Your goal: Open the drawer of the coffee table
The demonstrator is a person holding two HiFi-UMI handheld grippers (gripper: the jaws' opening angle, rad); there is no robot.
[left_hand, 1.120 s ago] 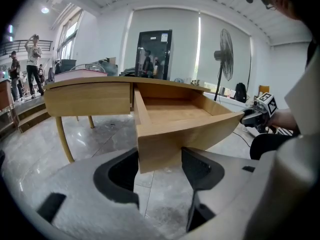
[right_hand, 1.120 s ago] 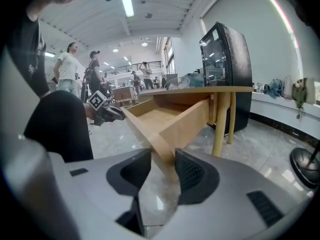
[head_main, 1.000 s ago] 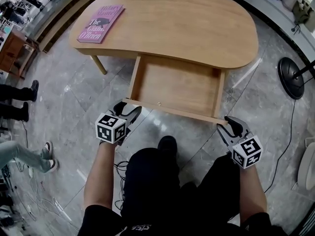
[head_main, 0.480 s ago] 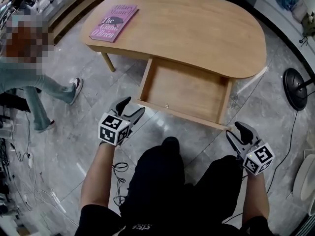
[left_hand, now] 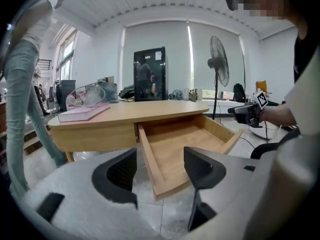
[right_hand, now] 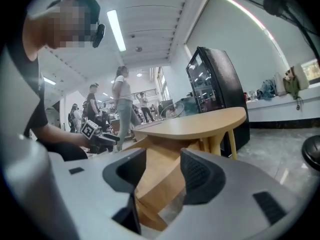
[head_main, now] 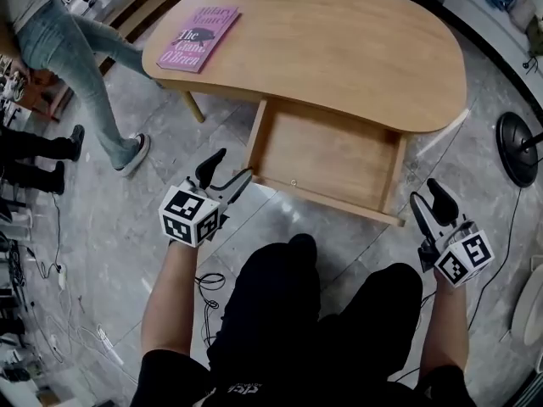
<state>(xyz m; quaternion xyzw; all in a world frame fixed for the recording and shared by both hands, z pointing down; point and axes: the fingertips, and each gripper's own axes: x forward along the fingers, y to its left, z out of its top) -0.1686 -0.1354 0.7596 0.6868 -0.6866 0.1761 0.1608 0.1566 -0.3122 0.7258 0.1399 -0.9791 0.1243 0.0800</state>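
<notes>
Floor: grey marbled tiles (head_main: 110,227) fill the head view, with cables trailing down the left edge.
Left gripper: lower left of centre (head_main: 227,170); its jaws have just been opening and stand wide apart with nothing between them, close to the drawer's front left corner but not touching it.
Right gripper: lower right (head_main: 428,200); its jaws have just been opening and are parted and free, and the drawer's right front corner shows beyond the gap, untouched.
Drawer: centre frame (head_main: 327,155), pulled out from under the table's near edge, its pale wooden floor showing.
Coffee table: upper centre (head_main: 339,49), with a rounded pale wood top.
Book: pink (head_main: 199,38), lying flat on the top's upper left end.
Room: a person in jeans (head_main: 76,58) stands at upper left, and a black fan base (head_main: 519,147) sits at the right edge.
</notes>
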